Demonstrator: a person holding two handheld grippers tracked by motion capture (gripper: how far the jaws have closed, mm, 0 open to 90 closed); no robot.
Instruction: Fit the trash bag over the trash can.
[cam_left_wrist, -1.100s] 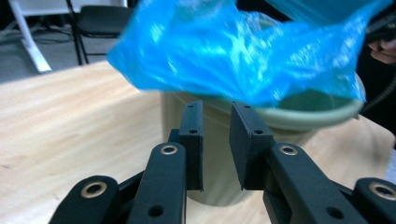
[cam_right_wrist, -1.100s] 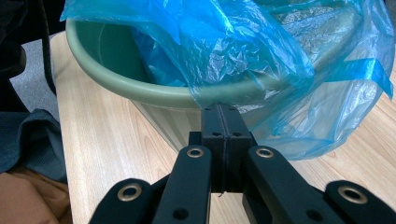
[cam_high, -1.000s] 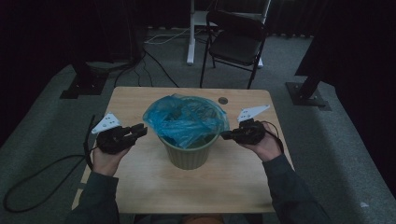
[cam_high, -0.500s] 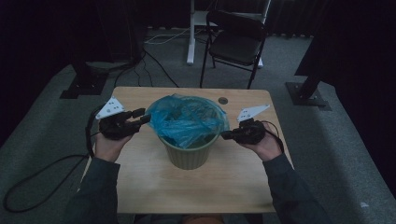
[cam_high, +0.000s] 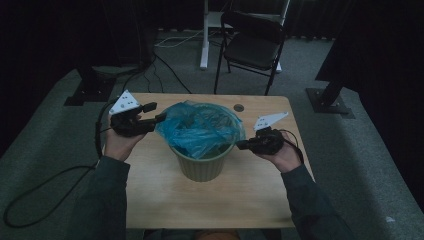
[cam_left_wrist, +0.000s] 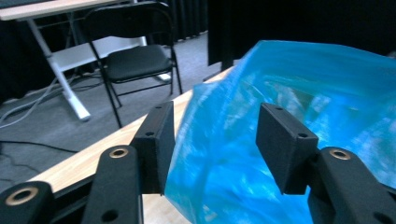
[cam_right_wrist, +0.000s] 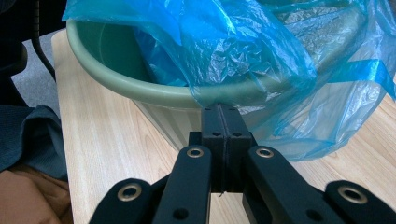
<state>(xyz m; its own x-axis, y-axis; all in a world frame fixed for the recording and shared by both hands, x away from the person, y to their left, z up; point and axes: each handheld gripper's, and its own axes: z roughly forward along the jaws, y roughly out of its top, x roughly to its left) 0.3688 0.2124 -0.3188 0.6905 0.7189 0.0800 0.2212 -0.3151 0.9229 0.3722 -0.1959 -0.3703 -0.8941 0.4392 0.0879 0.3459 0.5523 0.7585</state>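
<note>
1. Left hand-held gripper (cam_high: 151, 113), as I see it, has just been opening its jaws; they stand released at the bin's (cam_high: 202, 167) left rim, blue bag (cam_left_wrist: 280, 93) film between the pads, unpinched.
2. Right hand-held gripper (cam_right_wrist: 223, 114) is clenched on the bag's edge at the bin's right rim.
3. I see the bin mid-desk (cam_high: 150, 200).

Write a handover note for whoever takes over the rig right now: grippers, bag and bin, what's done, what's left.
Left gripper: jaws have just been opening; the blue bag film lies between them, pads not pressing it.
Right gripper: shut, tips at the bag's edge by the rim of the green bin; whether film is pinched is unclear.
Things: bin stands mid-table, bag inside, its top bunched and draped over the rim.
Done: bag is in the bin.
Left: probably spreading the bag's mouth evenly around the rim.
</note>
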